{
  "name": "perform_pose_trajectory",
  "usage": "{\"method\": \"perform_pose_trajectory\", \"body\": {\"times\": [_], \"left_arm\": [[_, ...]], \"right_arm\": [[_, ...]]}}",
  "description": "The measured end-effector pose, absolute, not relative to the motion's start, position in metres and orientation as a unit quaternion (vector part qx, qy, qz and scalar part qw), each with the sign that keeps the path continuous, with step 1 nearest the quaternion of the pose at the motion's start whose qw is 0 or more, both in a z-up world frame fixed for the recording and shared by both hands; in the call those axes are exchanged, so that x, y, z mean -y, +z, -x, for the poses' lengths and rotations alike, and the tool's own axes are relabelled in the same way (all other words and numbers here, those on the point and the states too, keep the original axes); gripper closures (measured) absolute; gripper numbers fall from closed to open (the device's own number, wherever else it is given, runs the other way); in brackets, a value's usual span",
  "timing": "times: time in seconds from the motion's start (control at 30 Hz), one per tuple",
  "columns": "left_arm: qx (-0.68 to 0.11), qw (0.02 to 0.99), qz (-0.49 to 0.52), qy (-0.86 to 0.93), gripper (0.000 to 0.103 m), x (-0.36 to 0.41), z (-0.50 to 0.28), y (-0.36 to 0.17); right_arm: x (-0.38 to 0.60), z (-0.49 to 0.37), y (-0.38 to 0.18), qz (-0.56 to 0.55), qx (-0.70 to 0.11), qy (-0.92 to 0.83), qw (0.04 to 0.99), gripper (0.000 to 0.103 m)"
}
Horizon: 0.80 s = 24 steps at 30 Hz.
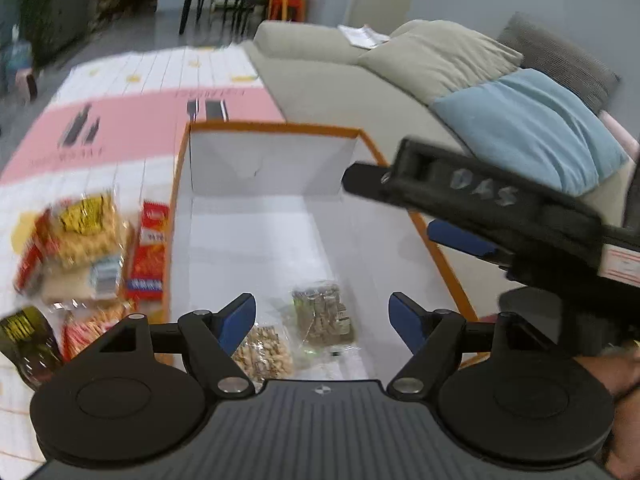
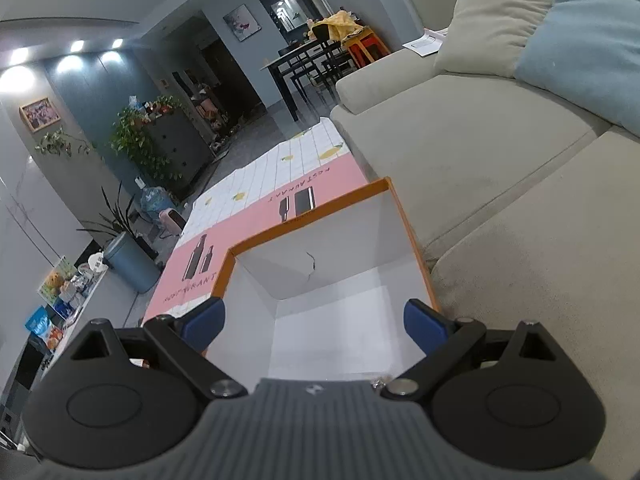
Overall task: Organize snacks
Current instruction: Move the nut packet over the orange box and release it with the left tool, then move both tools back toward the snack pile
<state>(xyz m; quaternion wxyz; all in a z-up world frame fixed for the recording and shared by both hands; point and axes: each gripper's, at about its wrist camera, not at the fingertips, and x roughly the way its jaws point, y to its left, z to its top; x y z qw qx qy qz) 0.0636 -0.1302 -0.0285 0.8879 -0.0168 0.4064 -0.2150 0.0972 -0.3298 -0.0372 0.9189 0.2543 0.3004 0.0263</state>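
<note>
An orange-rimmed white box (image 1: 276, 128) stands open on the floor mat. Inside it lie a clear bag of pale nuts (image 1: 264, 350) and a clear bag of dark snacks (image 1: 322, 316). My left gripper (image 1: 322, 316) is open and empty above the box's near end. Several snack packets (image 1: 86, 236) and a red packet (image 1: 150, 252) lie on the mat left of the box. My right gripper (image 2: 314, 322) is open and empty above the same box (image 2: 308, 216); its black body (image 1: 480, 208) shows at the box's right rim in the left wrist view.
A beige sofa (image 1: 332, 80) with beige and blue cushions (image 1: 528, 124) runs along the box's right side. The pink and white mat (image 2: 256, 204) lies under the box. A blue bin (image 2: 132, 260), plants and a dining table (image 2: 304, 64) stand farther off.
</note>
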Motion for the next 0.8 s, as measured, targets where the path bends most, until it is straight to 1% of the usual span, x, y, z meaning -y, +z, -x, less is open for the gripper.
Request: {"method": "perform_pose_trajectory", "body": {"times": [0.33,0.53,0.6,0.7,0.8], "left_arm": [[-0.367,0.907,0.012,-0.206,0.014,0.096,-0.044,0.013],[-0.345,0.920,-0.003,-0.188,0.014,0.060,-0.035,0.035],[-0.351,0.917,-0.006,-0.189,0.014,0.048,-0.037,0.039],[-0.356,0.920,0.012,-0.166,0.014,0.025,-0.039,0.044],[-0.348,0.926,0.022,-0.145,0.014,0.006,-0.036,0.046]], "right_arm": [[0.310,-0.097,-0.028,-0.245,-0.299,0.043,0.921,0.009],[0.270,-0.108,-0.022,-0.234,-0.309,0.066,0.919,0.009],[0.253,-0.110,-0.016,-0.218,-0.306,0.084,0.923,0.009],[0.229,-0.107,-0.007,-0.198,-0.299,0.106,0.928,0.009],[0.212,-0.102,-0.003,-0.208,-0.295,0.120,0.925,0.009]]}}
